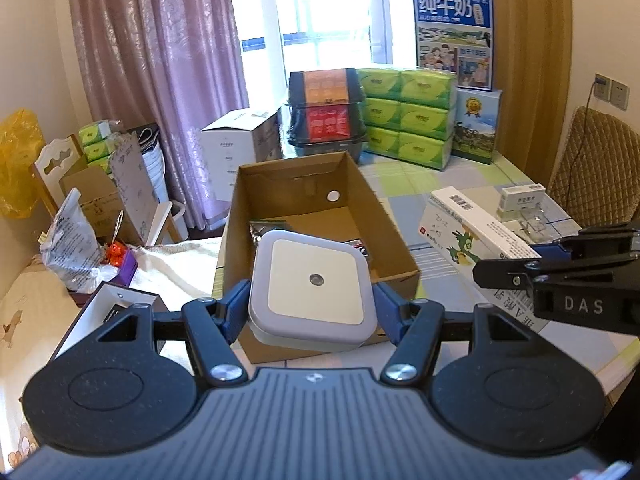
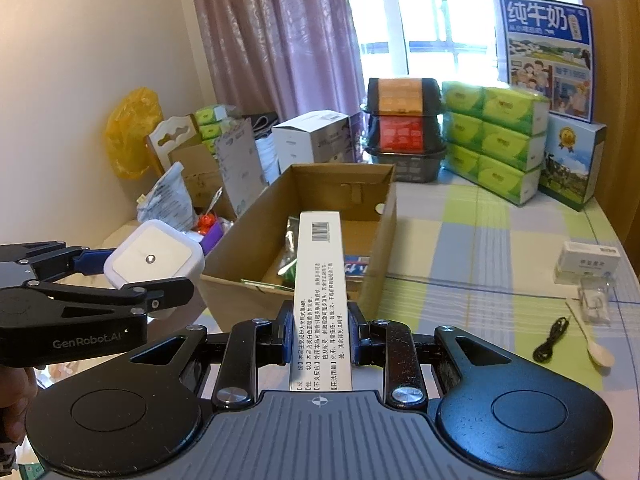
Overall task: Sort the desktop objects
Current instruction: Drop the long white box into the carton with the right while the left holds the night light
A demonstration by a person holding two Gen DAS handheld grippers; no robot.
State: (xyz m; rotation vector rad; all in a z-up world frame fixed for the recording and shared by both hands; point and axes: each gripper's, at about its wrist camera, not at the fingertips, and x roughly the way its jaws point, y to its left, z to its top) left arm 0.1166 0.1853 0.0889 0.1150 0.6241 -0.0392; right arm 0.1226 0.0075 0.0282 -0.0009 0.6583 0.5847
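I'm mid-drop: my left gripper (image 1: 312,308) clamps the square white night light (image 1: 312,290) above the cardboard box's (image 1: 396,240) near edge, and my right gripper (image 2: 318,336) grips the long medicine carton (image 2: 318,280) just beside it. Next, I judge, both go forward over the box and get released.

cardboard box (image 2: 304,216): top open, floor part-filled | tissue packs (image 2: 496,140) wall off far edge

light: bright daylight – window (image 1: 320,20) blown out | shadows: soft | edges: fisheye-bent, dark corners
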